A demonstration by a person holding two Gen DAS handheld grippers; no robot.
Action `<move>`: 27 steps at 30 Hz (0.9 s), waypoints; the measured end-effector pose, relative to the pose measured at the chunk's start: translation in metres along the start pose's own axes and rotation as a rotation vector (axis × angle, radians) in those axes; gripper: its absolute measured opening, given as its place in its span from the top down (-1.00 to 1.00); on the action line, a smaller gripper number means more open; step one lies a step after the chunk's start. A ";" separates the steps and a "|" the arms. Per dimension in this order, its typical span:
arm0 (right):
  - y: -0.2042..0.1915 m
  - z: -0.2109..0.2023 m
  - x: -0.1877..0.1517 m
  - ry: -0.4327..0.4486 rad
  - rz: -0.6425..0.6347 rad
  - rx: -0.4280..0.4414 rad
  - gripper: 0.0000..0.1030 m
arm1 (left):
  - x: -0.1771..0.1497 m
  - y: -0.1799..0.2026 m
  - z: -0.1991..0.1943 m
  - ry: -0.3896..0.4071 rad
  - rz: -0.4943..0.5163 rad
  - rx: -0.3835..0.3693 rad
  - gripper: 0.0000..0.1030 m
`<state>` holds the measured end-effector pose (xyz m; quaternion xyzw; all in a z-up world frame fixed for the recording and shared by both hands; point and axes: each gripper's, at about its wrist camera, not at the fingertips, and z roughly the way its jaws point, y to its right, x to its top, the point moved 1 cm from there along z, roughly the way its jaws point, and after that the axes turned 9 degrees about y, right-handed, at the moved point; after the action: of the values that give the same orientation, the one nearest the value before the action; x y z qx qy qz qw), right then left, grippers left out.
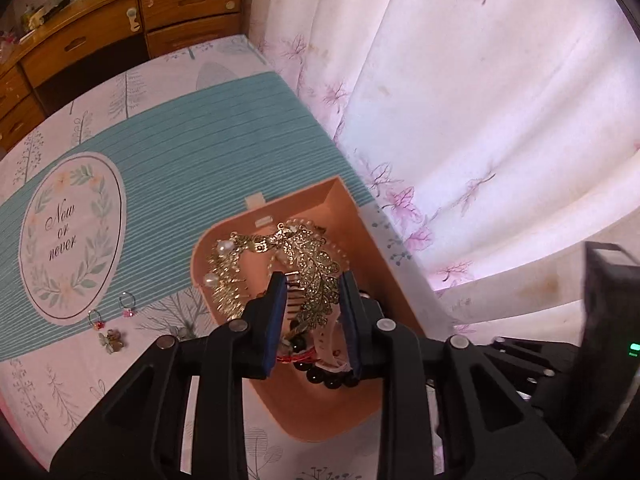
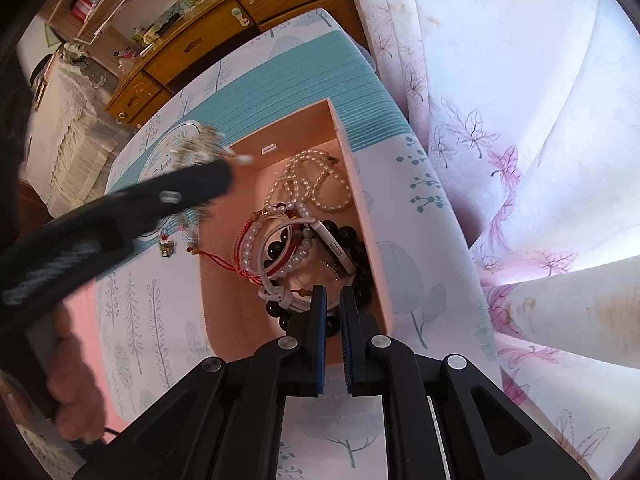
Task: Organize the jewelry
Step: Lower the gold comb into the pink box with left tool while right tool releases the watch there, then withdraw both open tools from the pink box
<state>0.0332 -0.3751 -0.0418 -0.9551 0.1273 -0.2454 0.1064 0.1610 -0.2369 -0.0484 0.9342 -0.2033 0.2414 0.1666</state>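
A peach jewelry box (image 1: 320,416) sits on the bed by the curtain; it also shows in the right wrist view (image 2: 288,128). My left gripper (image 1: 312,284) is shut on a gold leaf-shaped hair ornament with pearls (image 1: 316,276) and holds it above the box; in the right wrist view the left gripper (image 2: 212,178) carries the ornament (image 2: 196,148), blurred. My right gripper (image 2: 333,295) hovers over the box's near end, jaws nearly closed and empty. Inside lie a pearl necklace (image 2: 316,184), pearl and red-cord bracelets (image 2: 276,248), a watch (image 2: 332,248) and dark beads (image 2: 352,240).
Small earrings (image 1: 127,306) and a charm (image 1: 112,340) lie on the bedsheet left of the box. A teal panel with a "Now or never" print (image 1: 68,236) covers the bed. A floral curtain (image 1: 480,120) hangs on the right. Wooden drawers (image 1: 120,20) stand beyond.
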 end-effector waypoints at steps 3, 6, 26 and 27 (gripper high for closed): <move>-0.001 -0.006 -0.002 0.009 0.001 0.012 0.87 | -0.006 -0.002 0.009 -0.016 0.001 0.026 0.30; -0.005 -0.007 -0.004 0.011 -0.008 0.008 0.86 | -0.012 -0.004 0.004 0.002 -0.010 0.023 -0.22; -0.083 -0.011 -0.017 0.029 -0.179 0.046 0.86 | -0.082 -0.086 -0.094 0.116 -0.101 0.175 -0.31; -0.091 -0.011 -0.019 0.035 -0.193 0.049 0.86 | -0.087 -0.091 -0.097 0.116 -0.109 0.188 -0.31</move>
<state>0.0289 -0.2856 -0.0162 -0.9556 0.0303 -0.2741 0.1035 0.0956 -0.0927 -0.0323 0.9397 -0.1188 0.3038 0.1026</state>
